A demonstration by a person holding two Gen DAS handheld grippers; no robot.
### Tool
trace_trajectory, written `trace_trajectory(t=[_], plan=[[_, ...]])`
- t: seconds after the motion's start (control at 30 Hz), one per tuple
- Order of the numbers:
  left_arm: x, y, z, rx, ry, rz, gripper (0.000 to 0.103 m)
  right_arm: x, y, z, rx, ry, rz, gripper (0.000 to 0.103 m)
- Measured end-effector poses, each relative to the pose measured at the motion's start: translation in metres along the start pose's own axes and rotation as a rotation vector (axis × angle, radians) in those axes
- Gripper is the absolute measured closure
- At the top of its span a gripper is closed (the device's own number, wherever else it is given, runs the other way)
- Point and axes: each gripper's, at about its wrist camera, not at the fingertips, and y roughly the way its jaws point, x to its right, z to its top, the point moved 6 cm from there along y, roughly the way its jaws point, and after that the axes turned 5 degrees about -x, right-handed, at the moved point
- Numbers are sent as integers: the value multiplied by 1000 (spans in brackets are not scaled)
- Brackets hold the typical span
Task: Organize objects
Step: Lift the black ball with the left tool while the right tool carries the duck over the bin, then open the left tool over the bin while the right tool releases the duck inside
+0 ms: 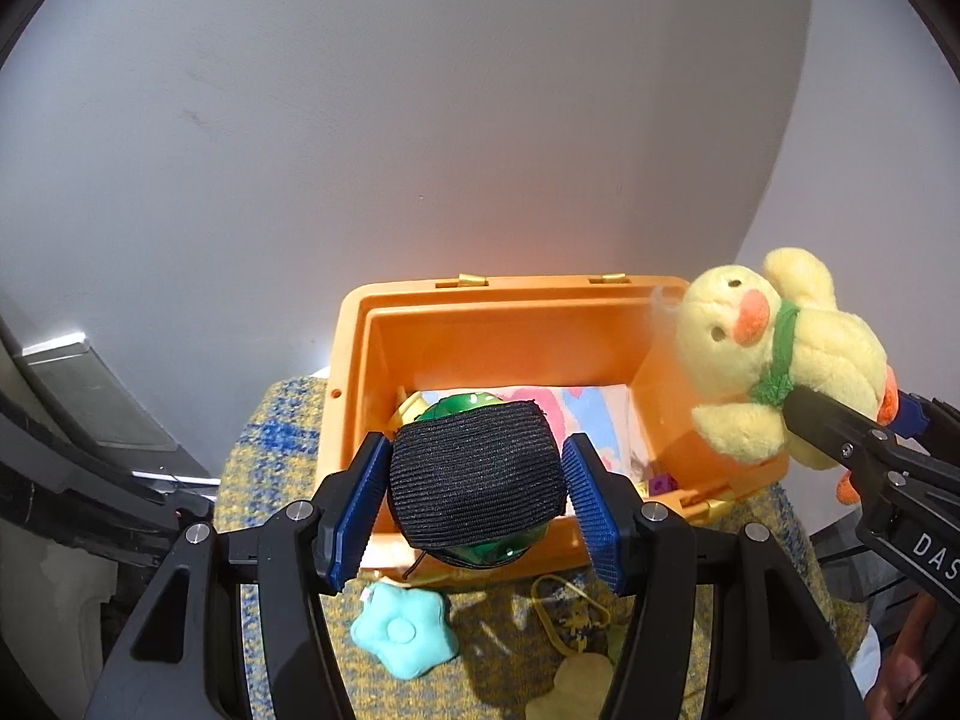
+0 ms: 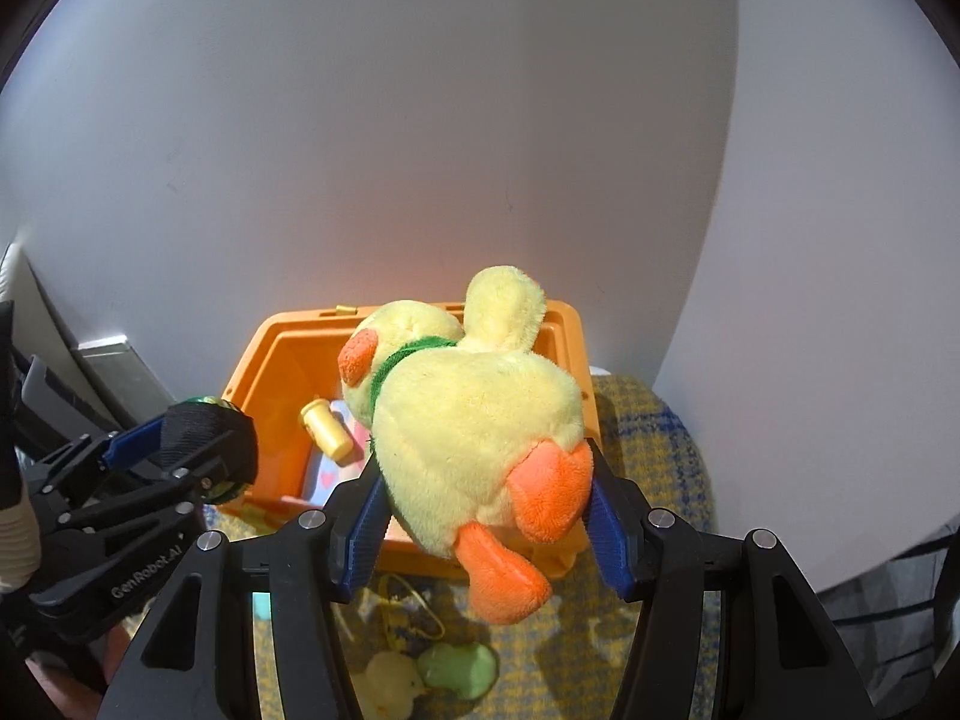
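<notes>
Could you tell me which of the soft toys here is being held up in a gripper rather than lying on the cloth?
The yellow duck, with orange feet and a green neckband, is clamped in the right gripper above the orange box. The teal star lies on the cloth.

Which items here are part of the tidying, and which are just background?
In play: orange bin, plush duck in the right gripper, black-wrapped green ball in the left gripper, teal star toy.
Background: wall, woven cloth.
</notes>
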Motion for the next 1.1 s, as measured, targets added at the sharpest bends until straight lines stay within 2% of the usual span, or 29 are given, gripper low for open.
trace_trajectory(t=[0.17, 0.57, 0.77, 0.9, 1.03, 1.1], plan=[[3, 22, 12, -11, 21, -15, 44, -4, 16, 9, -15, 2, 6, 45], [-5, 57, 17, -50, 34, -60, 44, -6, 58, 15, -77, 8, 21, 44], [-7, 63, 15, -59, 55, -76, 43, -8, 63, 10, -89, 12, 9, 36], [-11, 54, 16, -23, 67, -52, 14, -4, 56, 7, -73, 29, -21, 18], [-14, 51, 22, -8, 67, -28, 1, -2, 47, 3, -68, 41, -35, 14], [-17, 46, 20, -3, 58, -26, 0, 5, 41, 3, -67, 44, -40, 11]])
